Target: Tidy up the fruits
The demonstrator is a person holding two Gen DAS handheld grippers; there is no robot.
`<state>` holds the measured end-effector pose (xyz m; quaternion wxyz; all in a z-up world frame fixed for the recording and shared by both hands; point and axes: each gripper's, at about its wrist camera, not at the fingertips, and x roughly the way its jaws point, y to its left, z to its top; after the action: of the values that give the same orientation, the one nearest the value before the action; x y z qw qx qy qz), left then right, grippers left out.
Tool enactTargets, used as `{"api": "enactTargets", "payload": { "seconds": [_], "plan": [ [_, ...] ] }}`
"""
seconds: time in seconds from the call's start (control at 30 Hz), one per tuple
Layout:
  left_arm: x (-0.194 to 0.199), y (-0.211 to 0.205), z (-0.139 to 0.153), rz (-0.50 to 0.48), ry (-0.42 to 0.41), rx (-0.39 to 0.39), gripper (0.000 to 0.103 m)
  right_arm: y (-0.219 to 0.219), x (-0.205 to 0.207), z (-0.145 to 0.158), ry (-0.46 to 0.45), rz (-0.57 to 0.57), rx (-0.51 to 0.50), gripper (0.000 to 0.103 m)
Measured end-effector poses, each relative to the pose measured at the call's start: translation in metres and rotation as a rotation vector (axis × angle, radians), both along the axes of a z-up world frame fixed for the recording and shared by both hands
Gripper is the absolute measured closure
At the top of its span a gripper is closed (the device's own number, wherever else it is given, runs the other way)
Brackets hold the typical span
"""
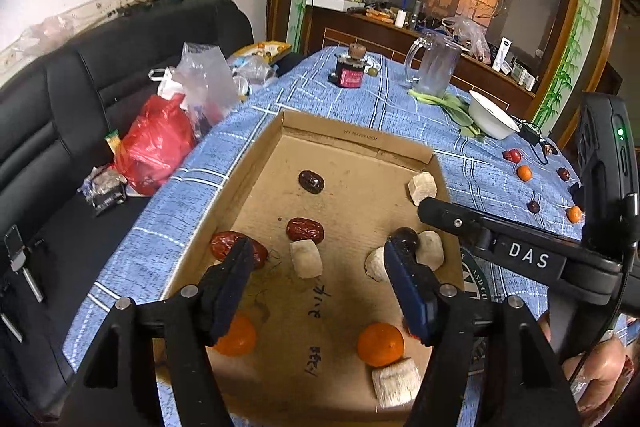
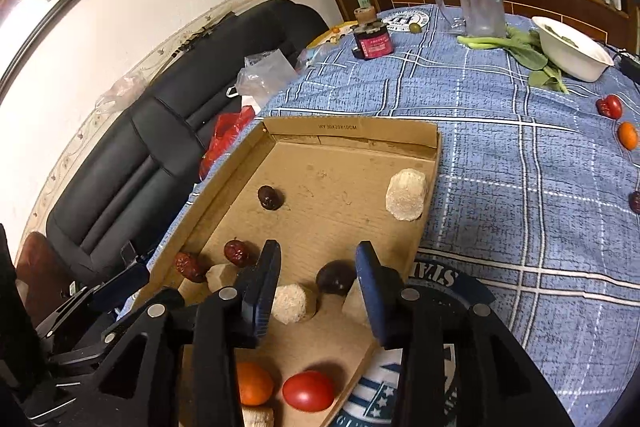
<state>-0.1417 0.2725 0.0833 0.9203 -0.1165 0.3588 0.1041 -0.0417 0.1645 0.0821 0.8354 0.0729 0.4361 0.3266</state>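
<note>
We count past the left tongs (image 1: 320,249), in the box (image 1: 352,133): four dates (image 1: 305,229), five pale chunks (image 1: 306,259), two oranges (image 1: 380,343). Right of the tongs, on the cloth (image 1: 472,179): two more oranges, at least three dates. Far beyond: one jug (image 1: 434,69), one bowl (image 1: 492,117).

left claw (image 1: 318,259) finger half hides an orange (image 1: 236,337) and a red date (image 1: 228,245).

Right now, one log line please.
left fingers open, empty | right fingers open, empty | shallow cardboard tray holds fruit | loose fruit remains on blue tablecloth
</note>
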Motion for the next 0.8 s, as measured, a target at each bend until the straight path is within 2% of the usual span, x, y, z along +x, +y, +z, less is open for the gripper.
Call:
{"api": "enactTargets", "payload": {
  "seconds": [0.1, 0.17, 0.53, 0.7, 0.8],
  "plan": [
    [-0.007, -0.004, 0.006, -0.001, -0.016, 0.019, 0.033, -0.007, -0.01, 0.006, -0.011, -0.013, 0.008, 0.059],
    [-0.011, -0.008, 0.01, -0.005, -0.028, 0.029, 0.03, -0.013, -0.018, 0.01, -0.018, -0.022, 0.019, 0.055],
    [-0.033, -0.029, 0.025, -0.025, -0.08, 0.081, 0.028, -0.051, -0.057, 0.016, -0.052, -0.111, 0.037, 0.053],
    [-0.048, -0.038, 0.033, 0.016, -0.129, 0.141, 0.022, -0.061, -0.076, 0.018, -0.096, -0.152, 0.01, 0.049],
    [-0.058, -0.041, 0.039, 0.051, -0.164, 0.181, 0.015, -0.064, -0.088, 0.02, -0.126, -0.169, -0.016, 0.049]
  ]
}}
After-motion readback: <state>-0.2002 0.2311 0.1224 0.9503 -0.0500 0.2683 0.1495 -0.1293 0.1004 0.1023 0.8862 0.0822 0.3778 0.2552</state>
